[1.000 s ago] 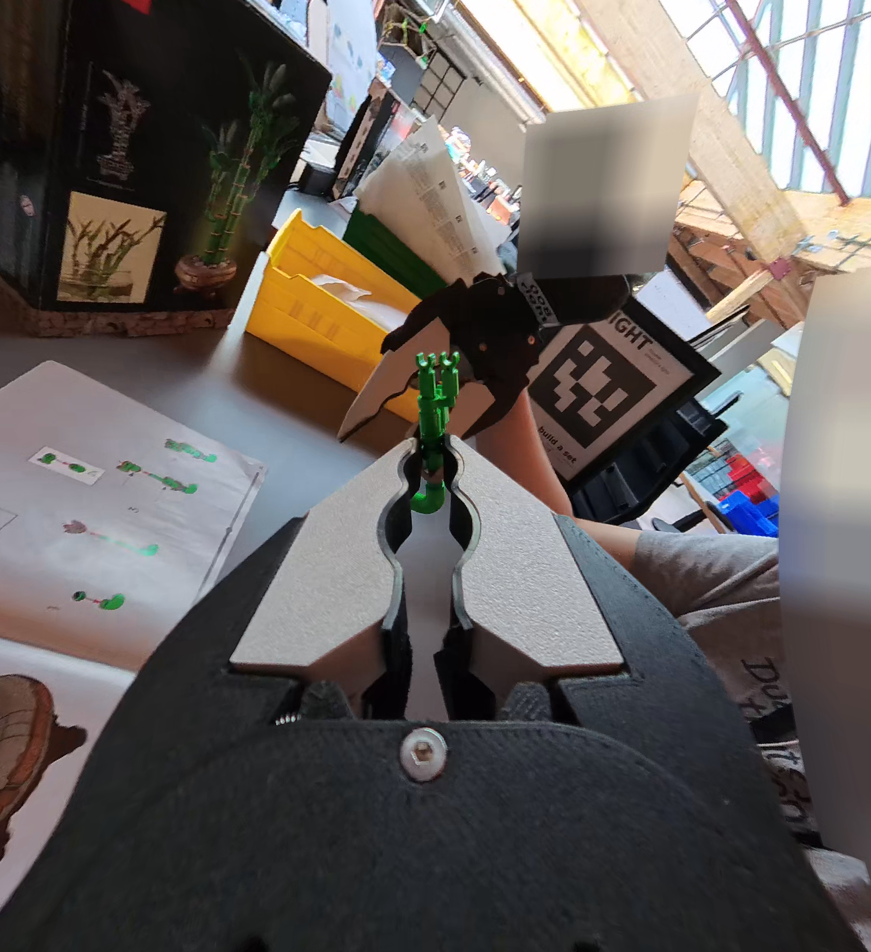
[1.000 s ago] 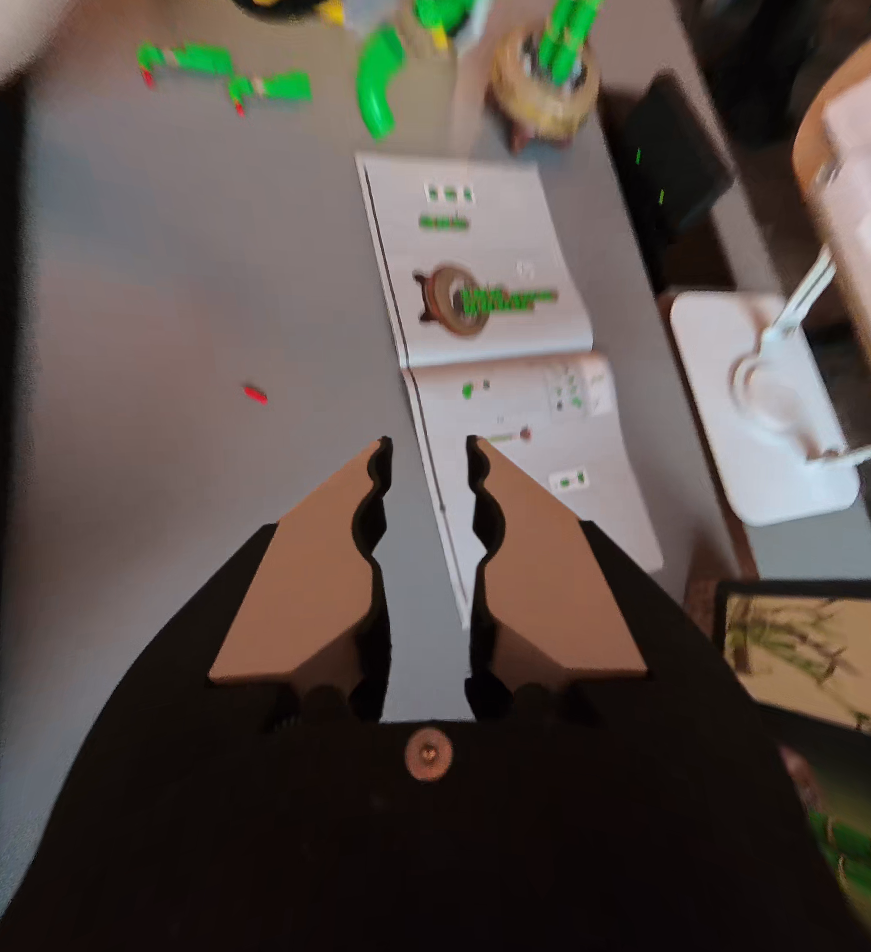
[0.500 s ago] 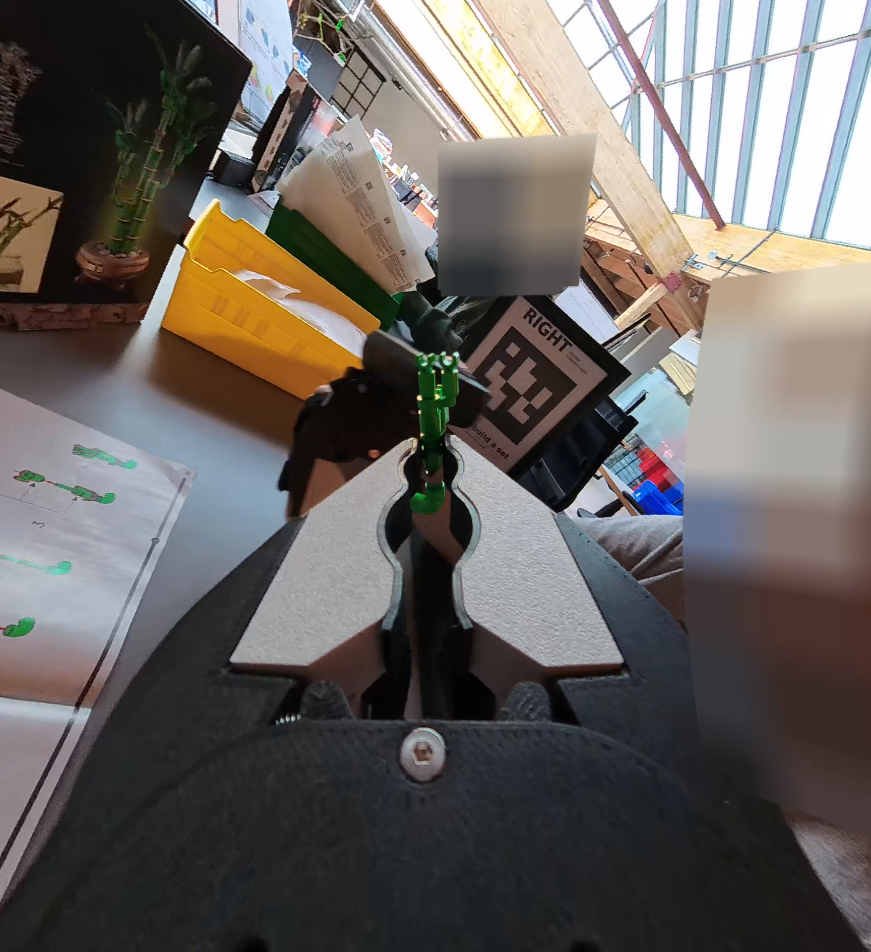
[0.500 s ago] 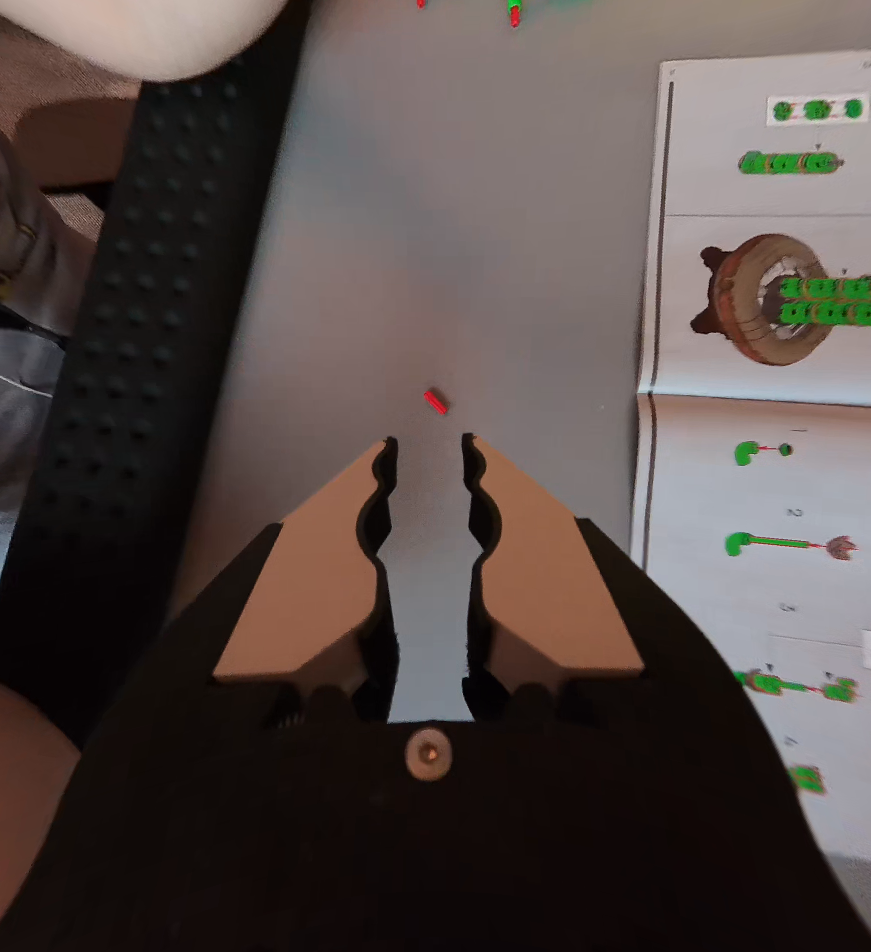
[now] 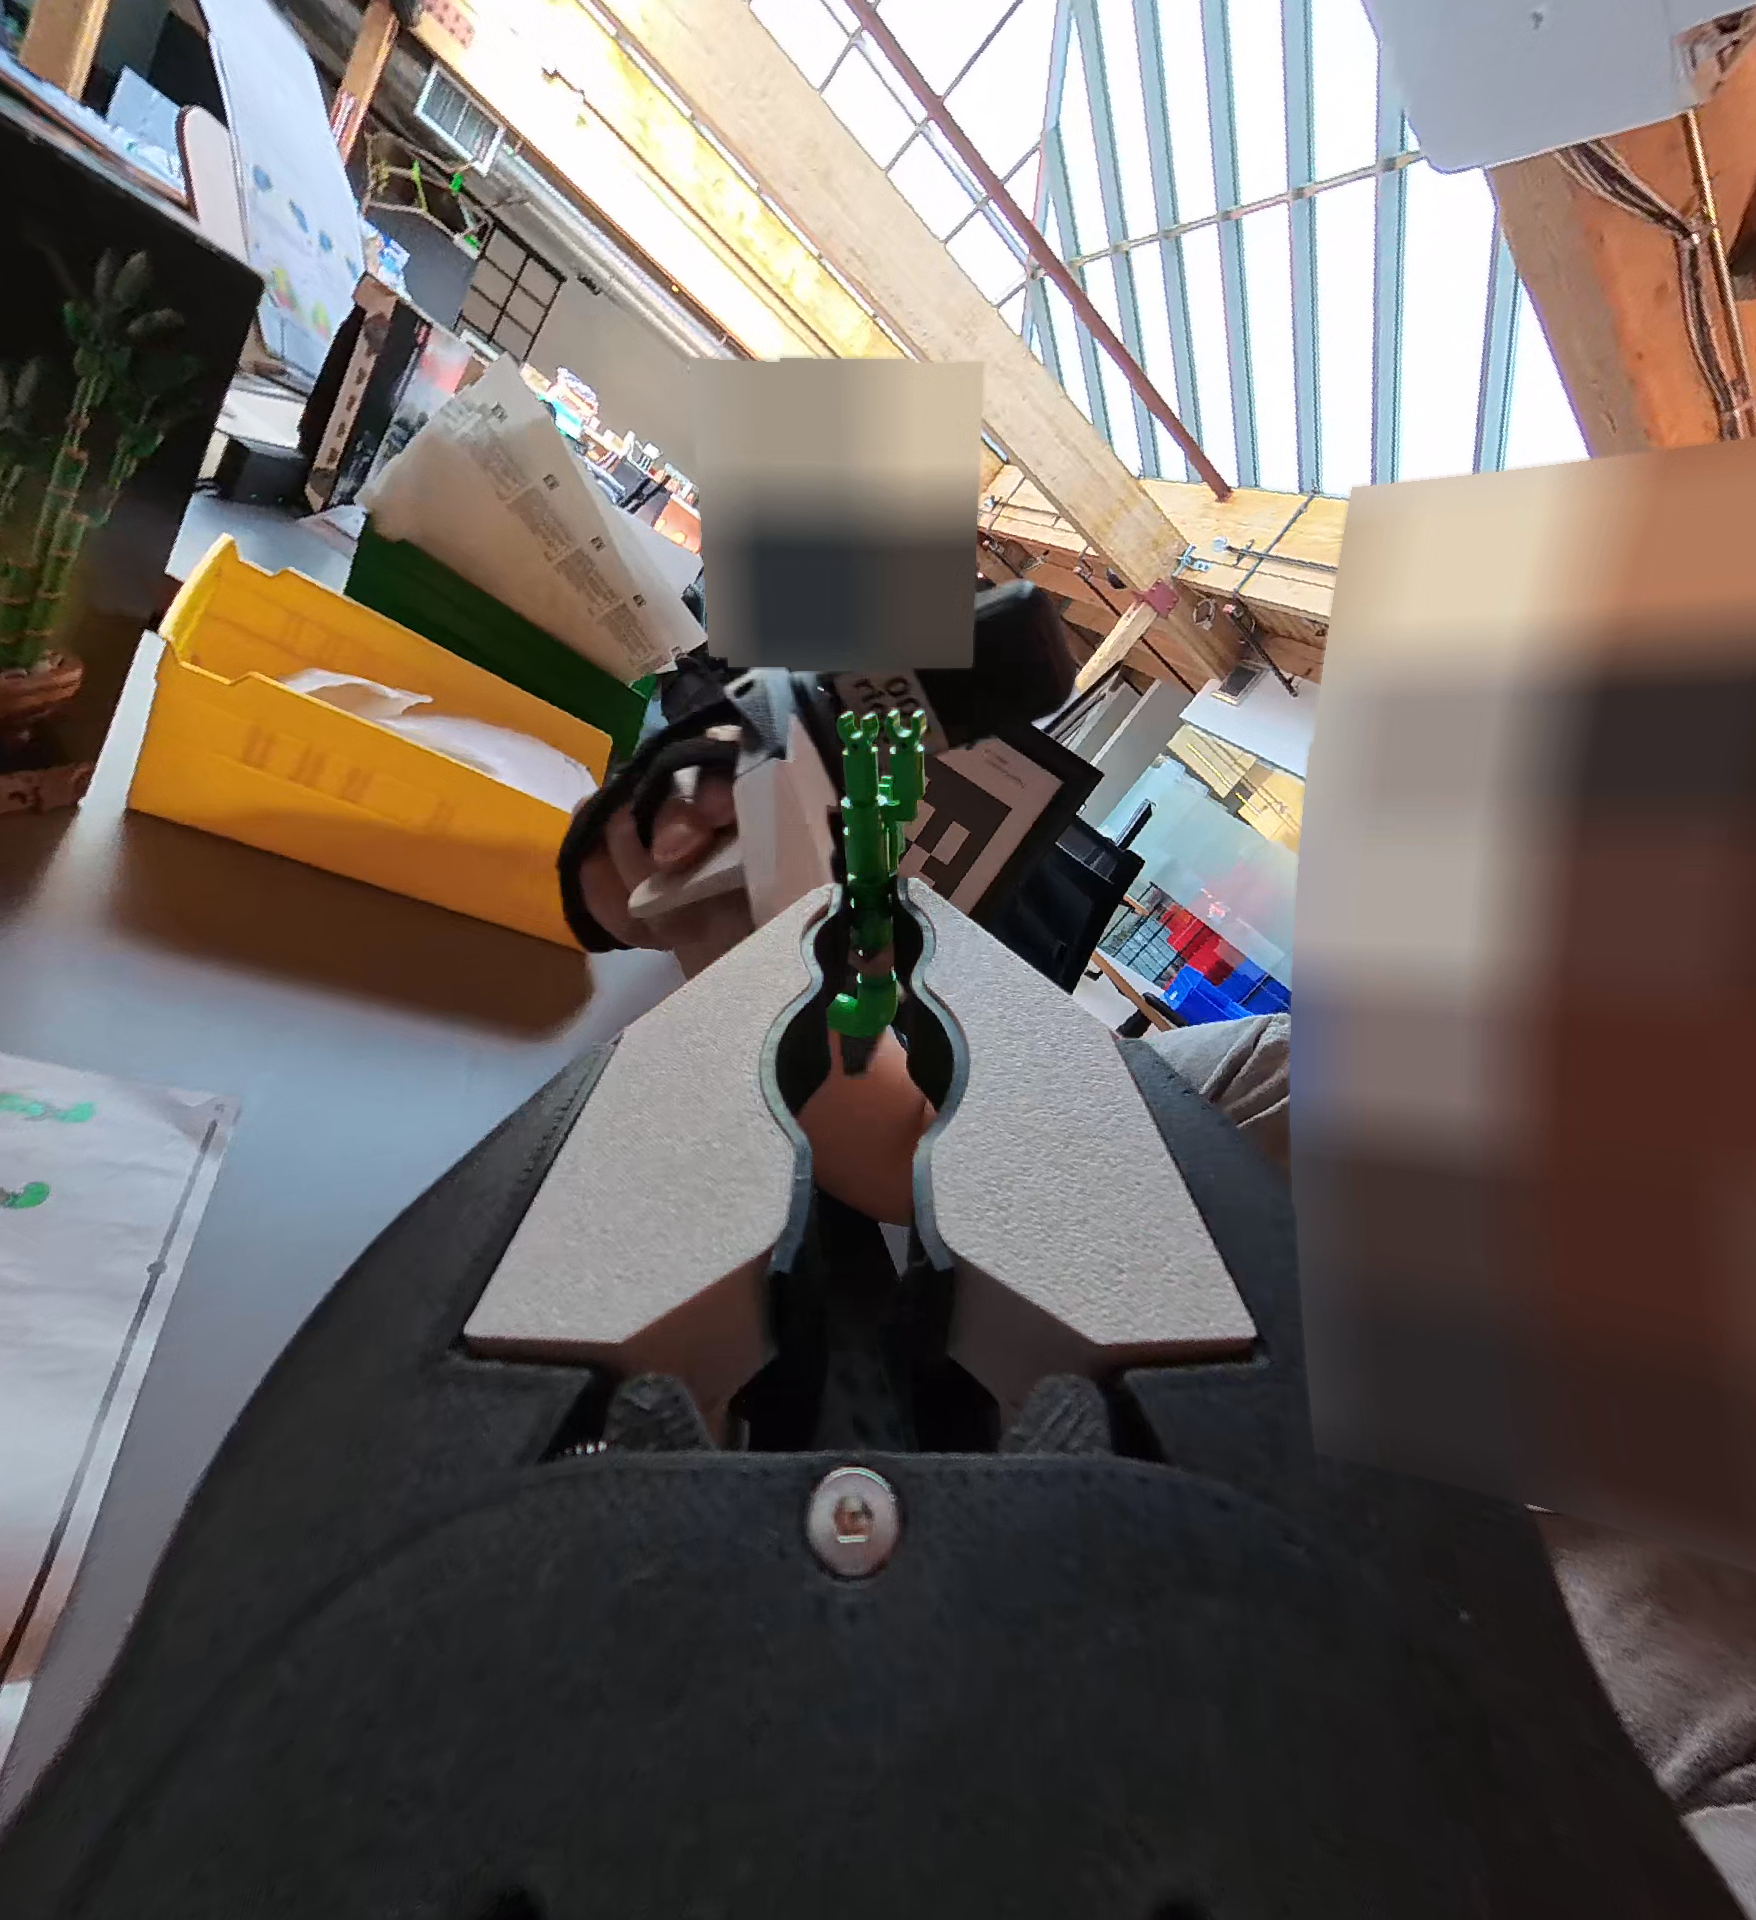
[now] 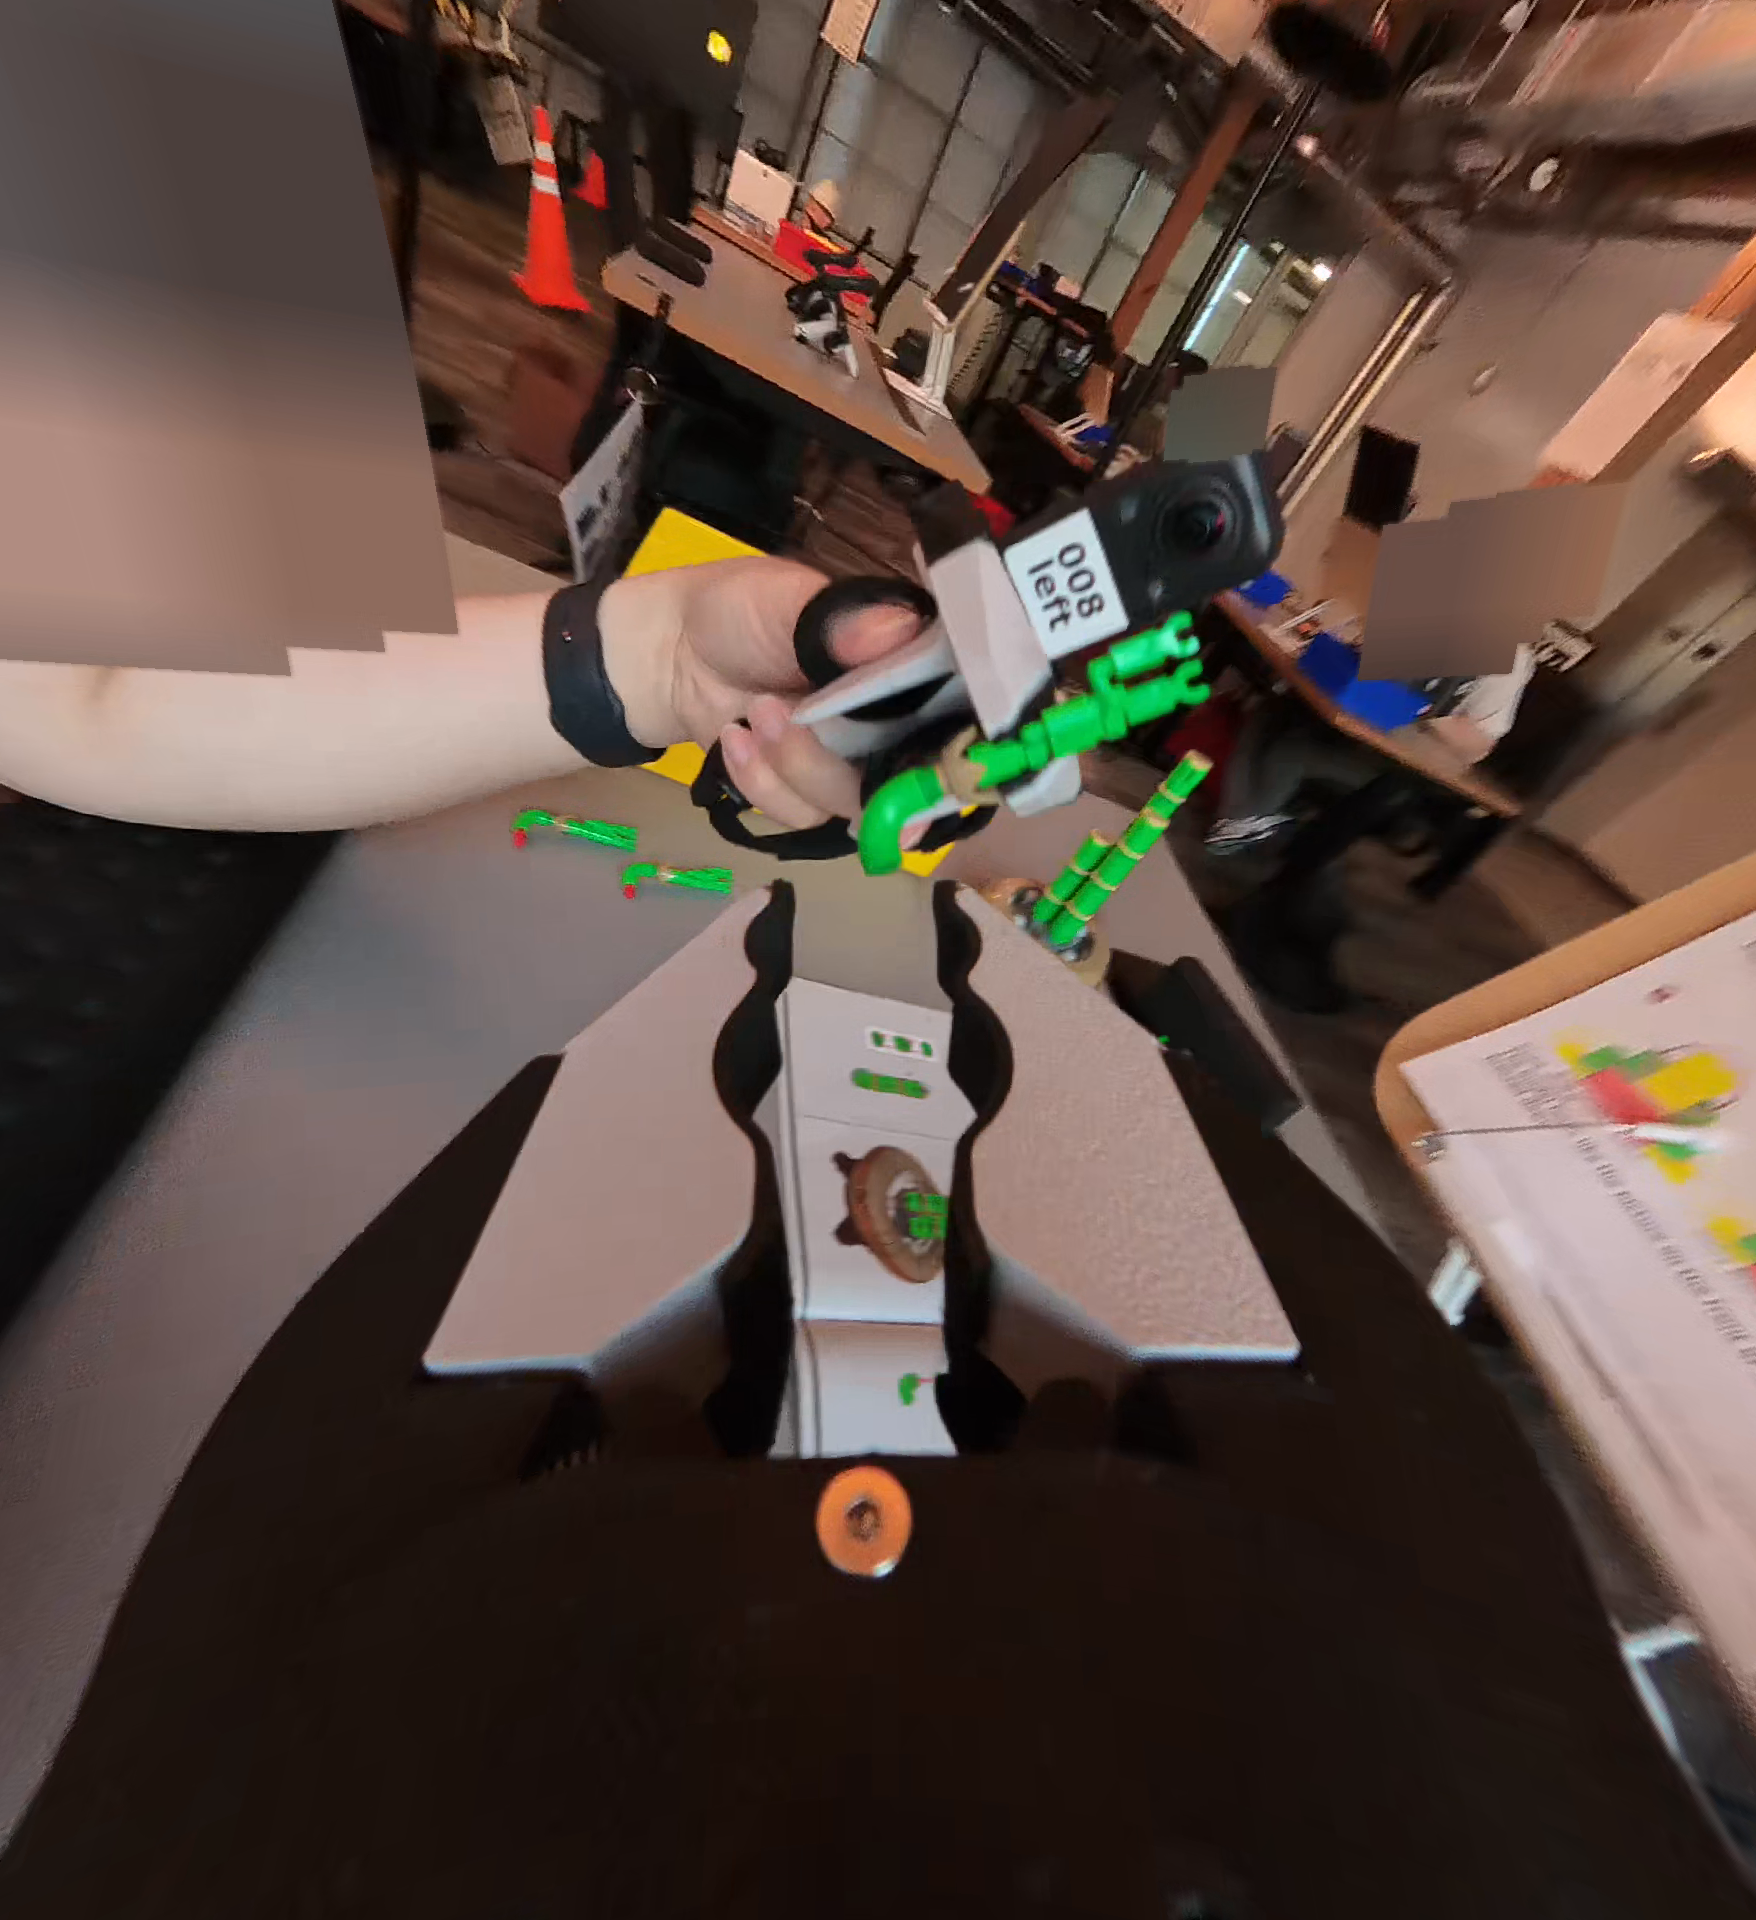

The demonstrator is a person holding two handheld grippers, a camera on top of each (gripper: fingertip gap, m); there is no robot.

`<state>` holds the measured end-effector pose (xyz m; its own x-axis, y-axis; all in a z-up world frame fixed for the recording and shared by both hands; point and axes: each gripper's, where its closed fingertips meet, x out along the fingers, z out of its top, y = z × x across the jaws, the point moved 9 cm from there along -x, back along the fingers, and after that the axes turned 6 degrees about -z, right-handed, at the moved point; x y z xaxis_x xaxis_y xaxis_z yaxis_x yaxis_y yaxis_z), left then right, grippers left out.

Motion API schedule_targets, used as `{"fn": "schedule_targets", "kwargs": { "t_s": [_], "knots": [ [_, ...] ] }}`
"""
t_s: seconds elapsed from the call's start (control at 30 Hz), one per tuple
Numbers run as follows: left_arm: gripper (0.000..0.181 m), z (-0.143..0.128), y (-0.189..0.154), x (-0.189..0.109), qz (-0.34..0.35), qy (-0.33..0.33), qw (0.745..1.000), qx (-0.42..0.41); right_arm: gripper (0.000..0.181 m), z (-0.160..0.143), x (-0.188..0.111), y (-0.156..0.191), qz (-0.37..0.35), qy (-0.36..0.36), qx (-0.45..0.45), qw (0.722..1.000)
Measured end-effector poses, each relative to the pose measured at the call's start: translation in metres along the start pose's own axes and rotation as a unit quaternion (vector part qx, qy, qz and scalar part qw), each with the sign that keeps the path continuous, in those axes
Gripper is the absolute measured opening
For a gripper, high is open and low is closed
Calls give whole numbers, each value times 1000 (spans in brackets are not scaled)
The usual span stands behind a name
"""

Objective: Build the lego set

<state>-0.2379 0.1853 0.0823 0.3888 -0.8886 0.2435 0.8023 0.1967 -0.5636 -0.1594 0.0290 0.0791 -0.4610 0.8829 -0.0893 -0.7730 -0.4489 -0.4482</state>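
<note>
My left gripper [image 5: 869, 902] is shut on a green lego bamboo stalk [image 5: 876, 821] with a curved foot and forked tips, held up in the air. The same stalk [image 6: 1050, 732] and left gripper [image 6: 1019, 769] show in the right wrist view, raised above the table in a hand. My right gripper [image 6: 861, 902] is open and empty, just below and in front of the stalk's curved end. A brown round base with green bamboo stems [image 6: 1113, 862] stands on the table behind it. Two small green stalk pieces [image 6: 676, 878] lie on the table at the left.
The open instruction booklet [image 6: 869, 1143] lies under my right gripper and also shows at the left of the left wrist view [image 5: 32, 1299]. A yellow bin [image 5: 334, 769] and the black set box [image 5: 43, 499] stand on the grey table. A round board with papers [image 6: 1632, 1195] is at right. My left and right fingertips are right by each other.
My right gripper has swung up from looking down at the table and a small red piece to facing the left gripper. The left gripper has tilted up, still holding the green stalk.
</note>
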Motion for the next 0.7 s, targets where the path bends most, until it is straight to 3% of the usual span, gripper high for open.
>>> {"fn": "schedule_targets", "kwargs": {
  "t_s": [0.03,0.1,0.17,0.4,0.7],
  "knots": [
    [5,0,-1,1,-4,-1,1000,6,26,5,1,3,-10,0,-16,1000],
    [5,1,-3,3,-10,-3,1000,13,23,11,5,6,-27,10,-38,999],
    [5,-1,-2,5,-7,6,1000,16,7,14,7,8,-41,18,-60,997],
    [8,0,0,3,24,11,999,36,7,12,9,9,-67,52,-109,990],
    [30,2,7,-13,118,13,991,56,6,13,12,2,-191,139,-203,950]
  ]
}}
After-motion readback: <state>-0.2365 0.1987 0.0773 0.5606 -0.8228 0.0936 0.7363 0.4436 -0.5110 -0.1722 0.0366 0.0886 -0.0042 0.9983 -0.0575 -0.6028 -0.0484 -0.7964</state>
